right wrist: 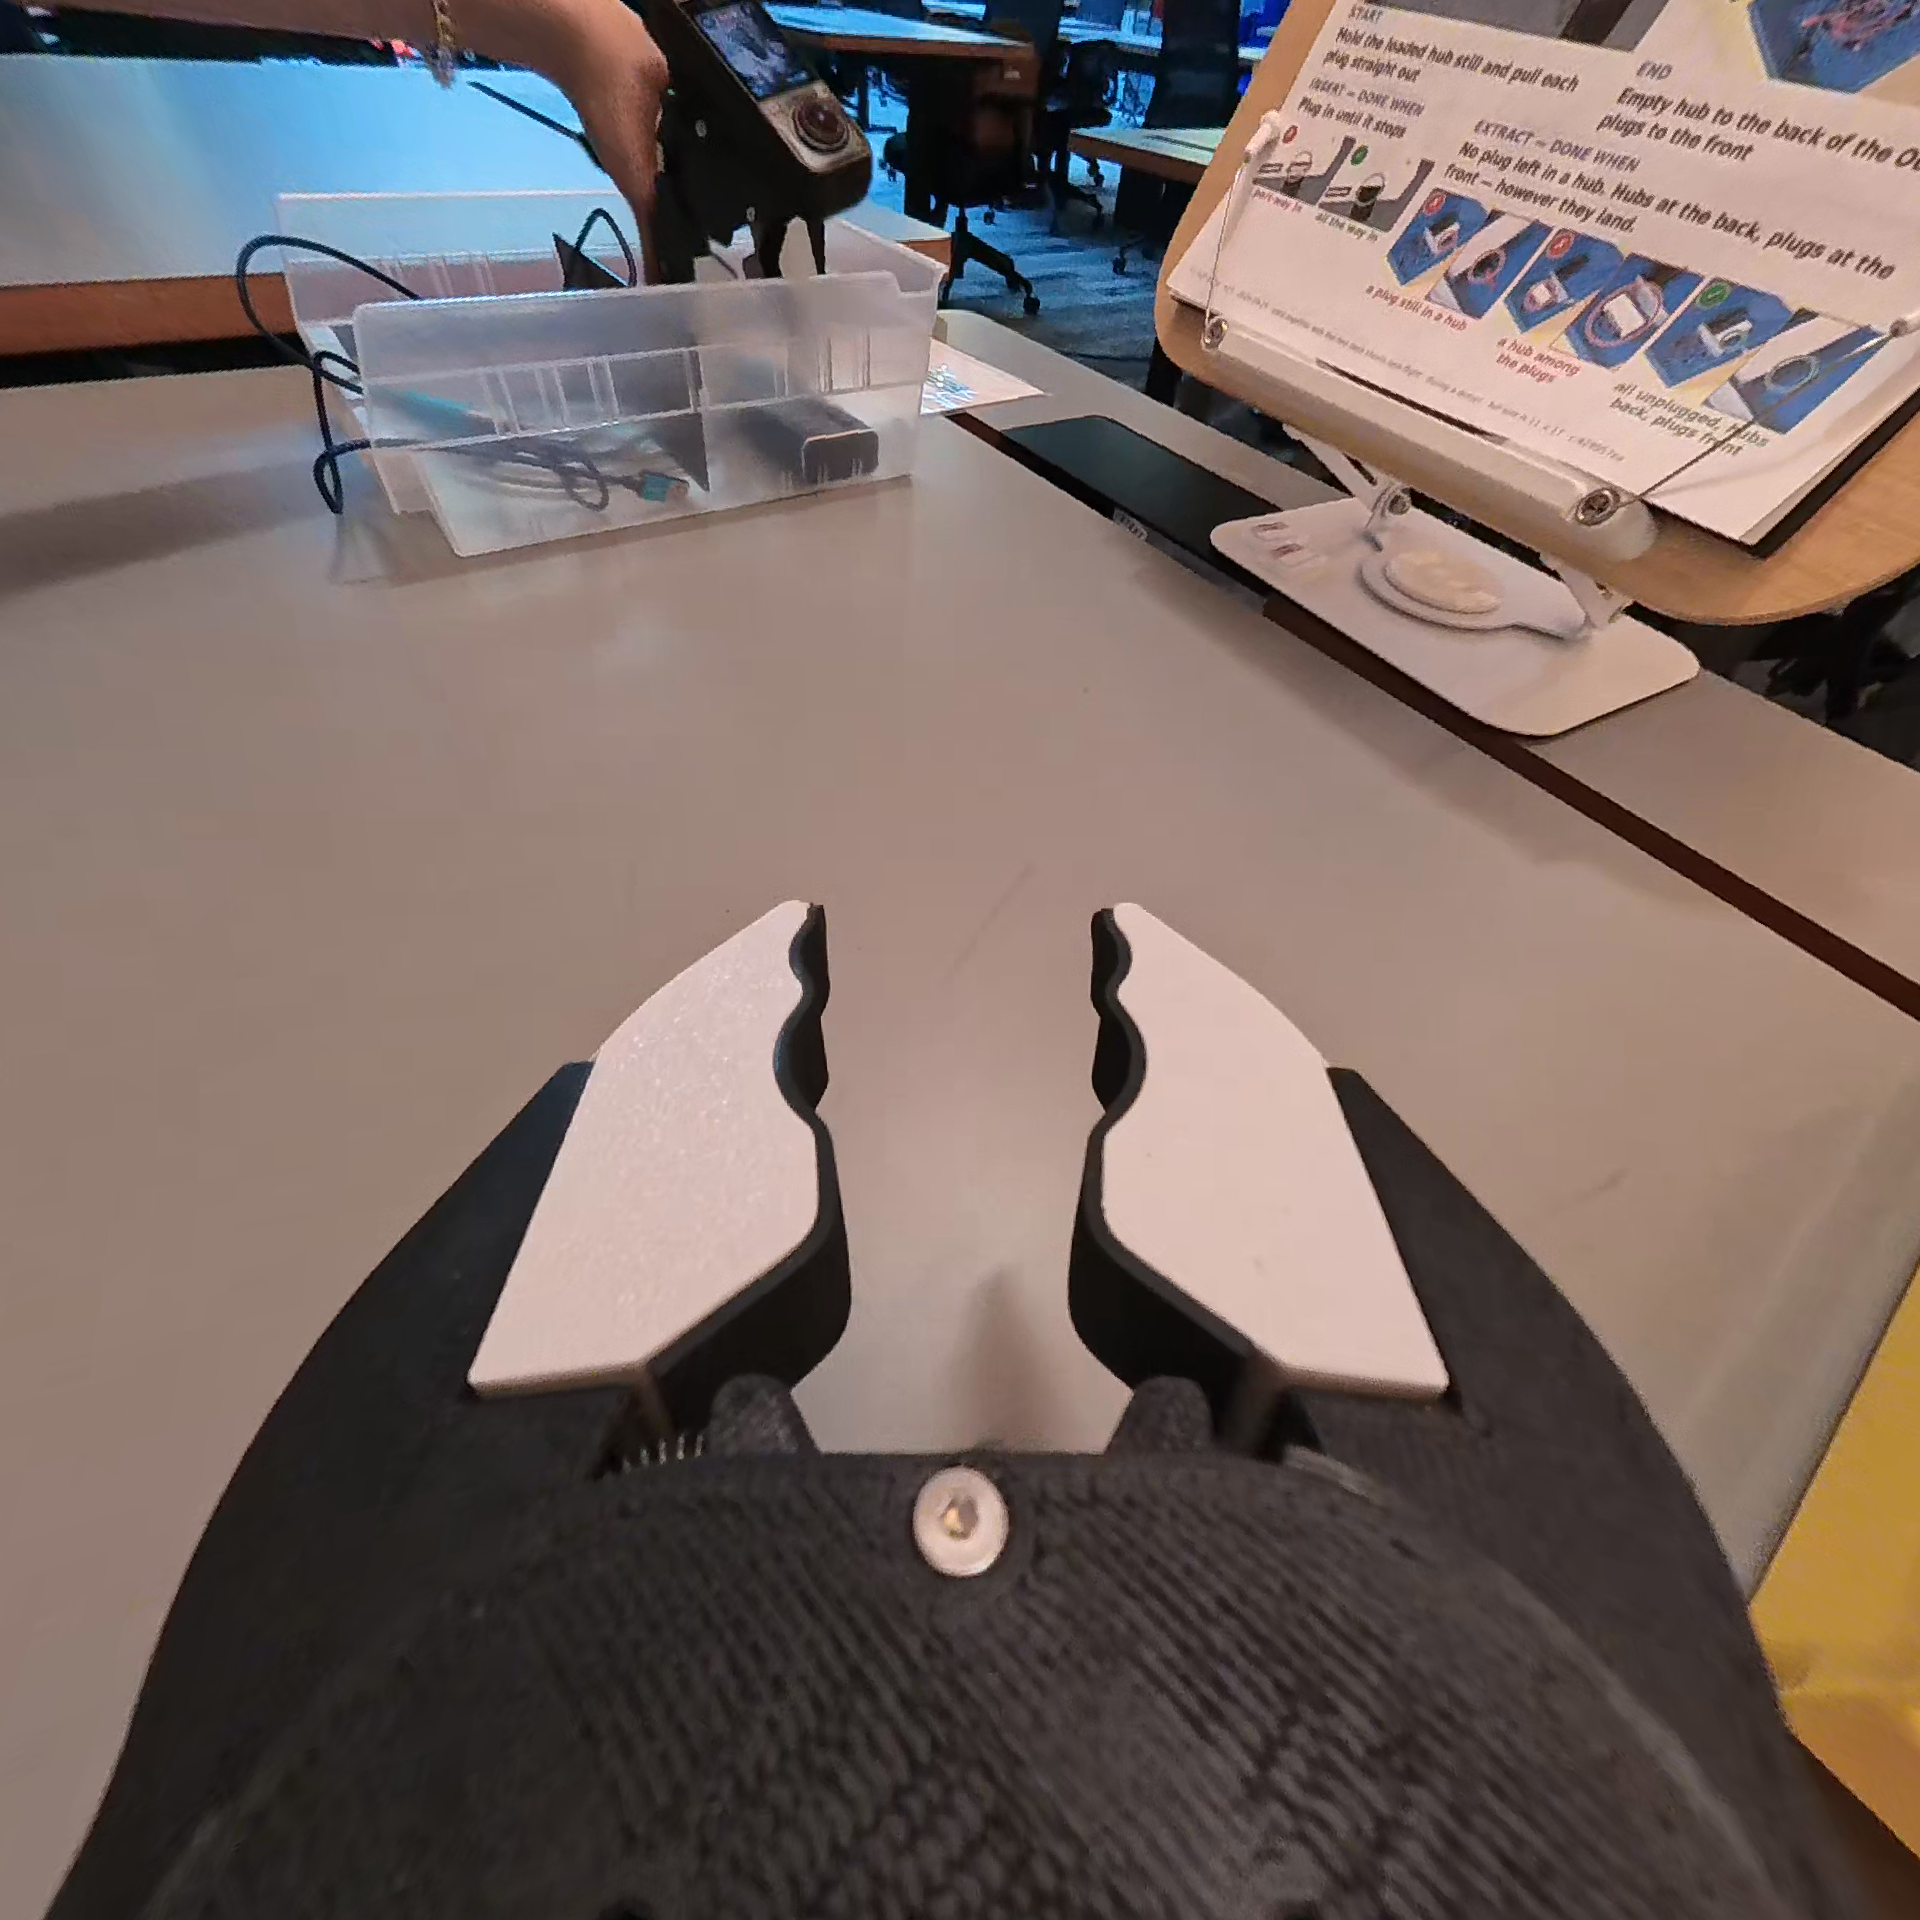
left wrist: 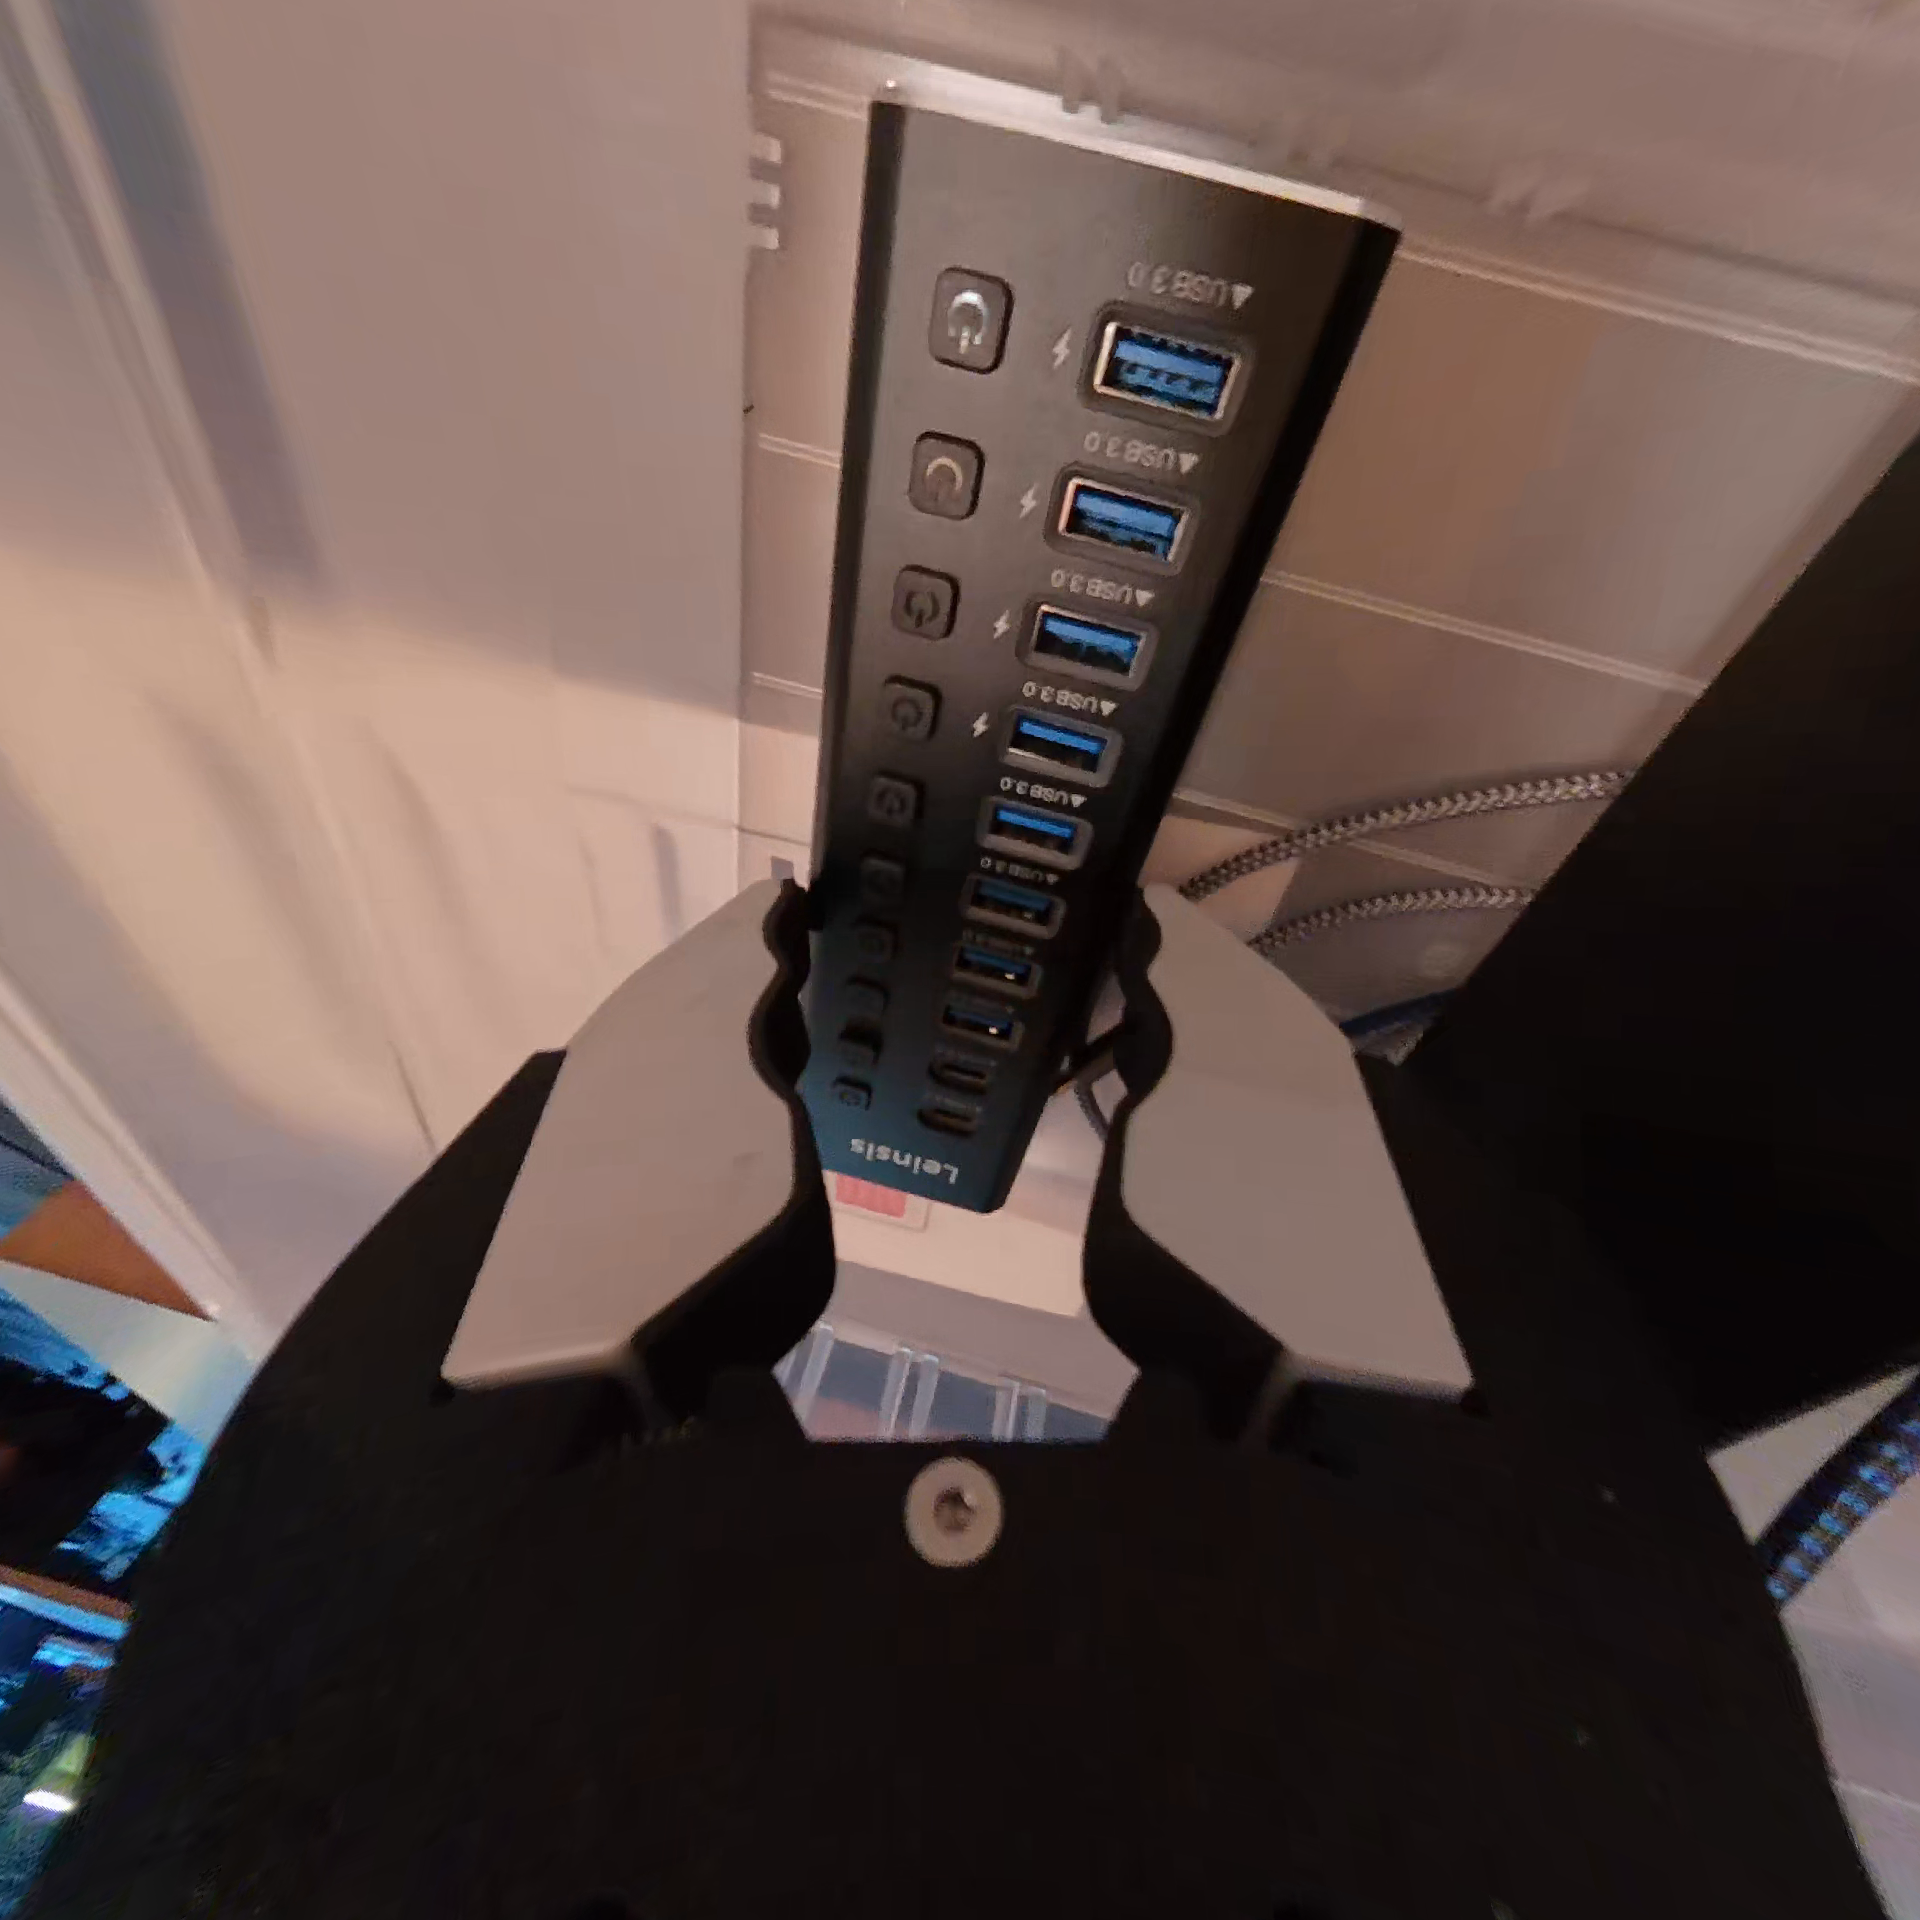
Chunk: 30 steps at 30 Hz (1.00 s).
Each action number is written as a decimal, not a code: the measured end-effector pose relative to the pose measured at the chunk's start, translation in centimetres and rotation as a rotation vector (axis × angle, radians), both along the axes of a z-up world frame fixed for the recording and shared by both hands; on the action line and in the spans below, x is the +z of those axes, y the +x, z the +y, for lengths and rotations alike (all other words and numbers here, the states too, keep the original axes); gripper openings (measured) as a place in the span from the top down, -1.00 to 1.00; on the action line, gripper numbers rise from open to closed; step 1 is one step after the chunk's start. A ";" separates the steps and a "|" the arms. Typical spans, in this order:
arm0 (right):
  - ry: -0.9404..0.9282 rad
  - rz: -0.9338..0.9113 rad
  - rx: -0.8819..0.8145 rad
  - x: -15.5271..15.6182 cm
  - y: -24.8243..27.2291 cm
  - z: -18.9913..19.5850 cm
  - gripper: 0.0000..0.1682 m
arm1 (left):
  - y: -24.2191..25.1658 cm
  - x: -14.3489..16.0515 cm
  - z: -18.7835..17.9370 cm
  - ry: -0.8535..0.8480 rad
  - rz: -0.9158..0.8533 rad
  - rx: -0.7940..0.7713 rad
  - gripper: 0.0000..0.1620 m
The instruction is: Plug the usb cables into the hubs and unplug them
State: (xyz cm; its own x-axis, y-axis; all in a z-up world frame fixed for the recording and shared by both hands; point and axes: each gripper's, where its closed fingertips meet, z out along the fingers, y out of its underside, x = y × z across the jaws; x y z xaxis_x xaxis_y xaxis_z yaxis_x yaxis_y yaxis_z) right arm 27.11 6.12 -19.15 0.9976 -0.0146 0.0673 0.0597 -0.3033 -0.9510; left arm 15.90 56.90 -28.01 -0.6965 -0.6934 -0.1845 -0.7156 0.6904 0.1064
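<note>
In the left wrist view my left gripper [left wrist: 966, 914] is shut on the lower part of a long black USB hub [left wrist: 1049, 582]. The hub has a row of blue ports and a row of buttons, all ports empty. Grey braided cables [left wrist: 1403, 821] lie behind it on the right. In the right wrist view my right gripper [right wrist: 958, 935] is open and empty, low over the grey table [right wrist: 623, 779]. Far back stands a clear plastic bin [right wrist: 623, 343] with a second black hub [right wrist: 810, 442] and a dark cable with a teal plug [right wrist: 660, 486]. A hand holds the left gripper [right wrist: 748, 156] over that bin.
A wooden document stand [right wrist: 1455, 623] with a printed instruction sheet stands at the right of the table. A flat black slab [right wrist: 1132, 468] lies beside it. A yellow surface [right wrist: 1849, 1558] shows at the lower right. Clear bin dividers [left wrist: 904, 1382] lie below the held hub. There is about 55 cm between the tips of the two grippers.
</note>
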 end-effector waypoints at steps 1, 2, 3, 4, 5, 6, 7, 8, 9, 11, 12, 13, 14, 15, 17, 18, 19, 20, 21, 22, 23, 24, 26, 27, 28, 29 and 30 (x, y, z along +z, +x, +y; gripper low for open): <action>0.001 0.001 -0.002 0.0 0.0 0.0 0.42 | 0.1 0.0 0.1 0.010 -0.005 -0.021 0.31; 0.001 -0.001 -0.005 -0.1 0.0 0.1 0.42 | 0.1 0.0 0.2 0.020 -0.004 -0.038 0.32; 0.000 -0.006 -0.008 0.0 0.1 0.1 0.43 | 0.1 0.1 0.2 0.036 -0.006 -0.049 0.32; 0.001 -0.012 -0.012 0.0 0.1 0.1 0.43 | 0.0 0.3 0.2 0.059 -0.010 -0.066 0.32; 0.004 -0.015 -0.014 0.2 0.1 0.1 0.43 | -0.1 0.6 0.3 0.085 -0.015 -0.097 0.32; 0.011 -0.017 -0.017 0.4 0.1 0.0 0.43 | -0.3 1.1 0.2 0.107 -0.020 -0.124 0.32; 0.021 -0.015 -0.023 0.7 0.2 0.0 0.43 | -0.4 1.8 0.0 0.127 -0.027 -0.138 0.32; 0.031 -0.010 -0.030 1.0 0.2 -0.1 0.43 | -0.5 2.7 -0.1 0.157 -0.040 -0.155 0.32; 0.041 -0.001 -0.037 1.2 0.2 -0.1 0.42 | -0.5 3.8 -0.2 0.202 -0.057 -0.185 0.32; 0.061 0.030 -0.037 1.6 0.0 0.1 0.41 | -0.3 7.0 -0.4 0.321 -0.102 -0.262 0.32; 0.070 0.048 -0.031 1.8 -0.2 0.2 0.40 | -0.1 8.8 -0.8 0.377 -0.133 -0.295 0.32; 0.080 0.065 -0.020 2.0 -0.6 0.4 0.39 | 0.1 10.6 -1.3 0.424 -0.174 -0.321 0.33; 0.090 0.082 -0.006 2.2 -1.1 0.6 0.36 | 0.4 12.4 -2.0 0.462 -0.219 -0.338 0.33; 0.097 0.102 0.006 2.4 -1.5 0.9 0.32 | 0.6 14.2 -2.8 0.497 -0.268 -0.353 0.33; 0.103 0.148 0.038 2.7 -2.7 1.4 0.24 | 1.0 17.7 -5.2 0.560 -0.362 -0.399 0.32; 0.107 0.171 0.058 3.0 -3.4 1.7 0.18 | 1.1 19.3 -7.0 0.582 -0.405 -0.433 0.32; 0.112 0.196 0.077 3.2 -4.0 1.9 0.15 | 1.3 20.6 -9.0 0.597 -0.449 -0.471 0.33; 0.125 0.227 0.093 3.7 -4.7 2.1 0.10 | 1.5 21.7 -11.2 0.607 -0.493 -0.512 0.33; 0.150 0.266 0.104 4.3 -5.3 2.4 0.03 | 1.6 22.5 -13.7 0.612 -0.528 -0.556 0.33; 0.182 0.306 0.111 5.1 -5.8 2.6 -0.01 | 1.7 23.1 -16.2 0.619 -0.557 -0.607 0.33; 0.215 0.339 0.118 5.9 -6.3 2.9 -0.02 | 1.9 23.3 -18.8 0.630 -0.580 -0.659 0.33; 0.245 0.359 0.114 6.7 -6.8 3.2 -0.02 | 2.0 23.4 -21.3 0.638 -0.598 -0.708 0.33; 0.264 0.351 0.084 7.5 -7.6 3.8 -0.06 | 2.3 22.7 -26.3 0.631 -0.634 -0.791 0.33; 0.254 0.325 0.078 7.5 -8.1 4.1 -0.08 | 2.5 22.3 -28.7 0.625 -0.658 -0.828 0.33; 0.236 0.296 0.076 7.4 -8.7 4.4 -0.08 | 2.6 21.8 -31.0 0.619 -0.676 -0.864 0.33; 0.223 0.271 0.071 7.3 -9.0 4.6 -0.09 | 2.7 21.3 -33.0 0.613 -0.691 -0.898 0.33; 0.221 0.259 0.058 7.2 -9.2 4.7 -0.09 | 2.9 20.8 -35.0 0.609 -0.710 -0.931 0.33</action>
State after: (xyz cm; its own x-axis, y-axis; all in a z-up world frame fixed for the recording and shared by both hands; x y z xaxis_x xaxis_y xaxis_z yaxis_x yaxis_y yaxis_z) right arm 17.91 10.86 -11.94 0.9807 0.0569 -0.1873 -0.1817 -0.0917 -0.9791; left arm 18.76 21.87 -7.20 -0.4877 0.3128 -0.8151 -0.0303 0.9270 0.3739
